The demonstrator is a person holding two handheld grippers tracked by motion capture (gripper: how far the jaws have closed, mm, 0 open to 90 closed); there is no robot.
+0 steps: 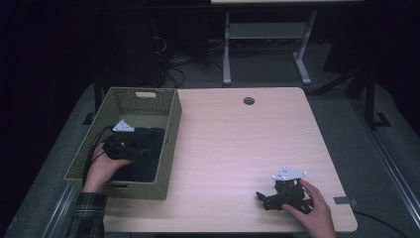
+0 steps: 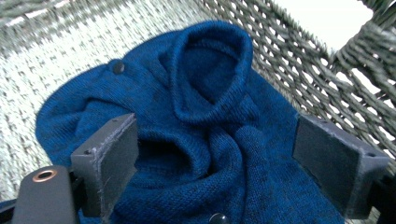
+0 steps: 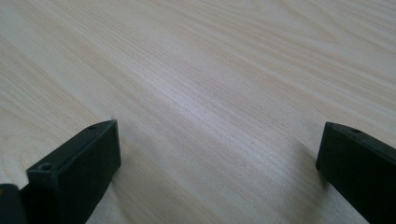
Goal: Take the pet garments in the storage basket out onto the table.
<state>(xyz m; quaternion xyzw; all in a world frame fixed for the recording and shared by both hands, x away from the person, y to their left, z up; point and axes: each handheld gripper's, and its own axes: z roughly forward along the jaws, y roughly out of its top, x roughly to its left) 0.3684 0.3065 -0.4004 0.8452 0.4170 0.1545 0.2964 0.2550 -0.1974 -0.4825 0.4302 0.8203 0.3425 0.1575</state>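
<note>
A crumpled blue knitted garment (image 2: 205,135) with dark buttons lies in a green woven basket (image 1: 171,129) at the table's left; from above the garment (image 1: 148,148) looks dark. My left gripper (image 1: 136,151) is inside the basket just over the cloth, and in the left gripper view the left gripper (image 2: 215,158) stands open with its jaws wide on either side of a fold, not closed on it. My right gripper (image 1: 262,198) rests low near the table's front right edge, and in its own view the right gripper (image 3: 217,163) is open over bare wood.
The light wooden table (image 1: 237,144) has a round cable hole (image 1: 248,101) near its far edge. A table frame with white legs (image 1: 227,49) stands on the floor beyond. The basket's woven wall (image 2: 289,51) rises close behind the garment.
</note>
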